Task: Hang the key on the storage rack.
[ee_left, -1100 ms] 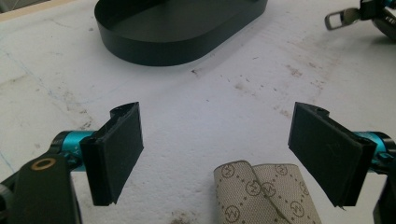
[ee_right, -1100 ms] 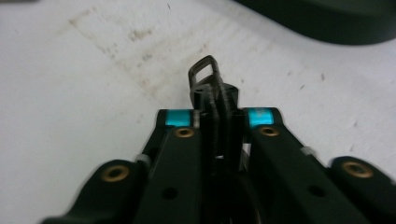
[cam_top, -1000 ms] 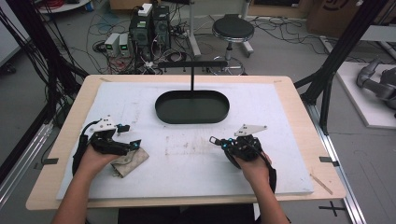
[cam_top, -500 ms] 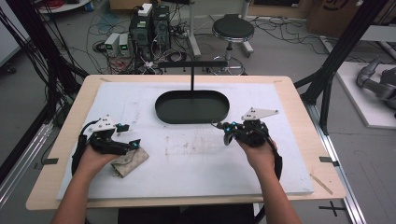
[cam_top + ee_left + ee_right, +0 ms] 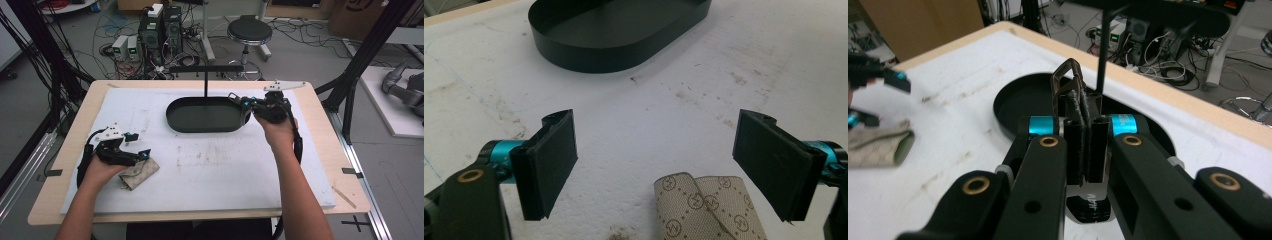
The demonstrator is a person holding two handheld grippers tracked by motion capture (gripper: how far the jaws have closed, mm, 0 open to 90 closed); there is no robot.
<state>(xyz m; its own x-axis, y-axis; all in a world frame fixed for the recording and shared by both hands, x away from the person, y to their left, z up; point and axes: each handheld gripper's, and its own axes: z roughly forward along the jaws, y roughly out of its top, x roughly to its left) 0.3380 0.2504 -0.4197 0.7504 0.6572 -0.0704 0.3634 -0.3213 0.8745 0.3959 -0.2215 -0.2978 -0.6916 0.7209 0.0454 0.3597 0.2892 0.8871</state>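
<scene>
Tray: black, oval, plain. Post rising from it: black too. Pouch: beige-grey with a dotted diamond grid and small monogram circles. Left gripper: black body, flat black pads, teal collars, brass-coloured rivet. Right gripper: same black and teal, pinching a dark brown metal ring. Mat: white, grey scuffs. Table edge: pale wood.

My left hand rests low near my body, and the black two-jaw gripper it holds has its jaws spread wide with a big gap between the flat pads. My right arm reaches far forward. The black gripper in my right hand has its jaws pressed tight together.
</scene>
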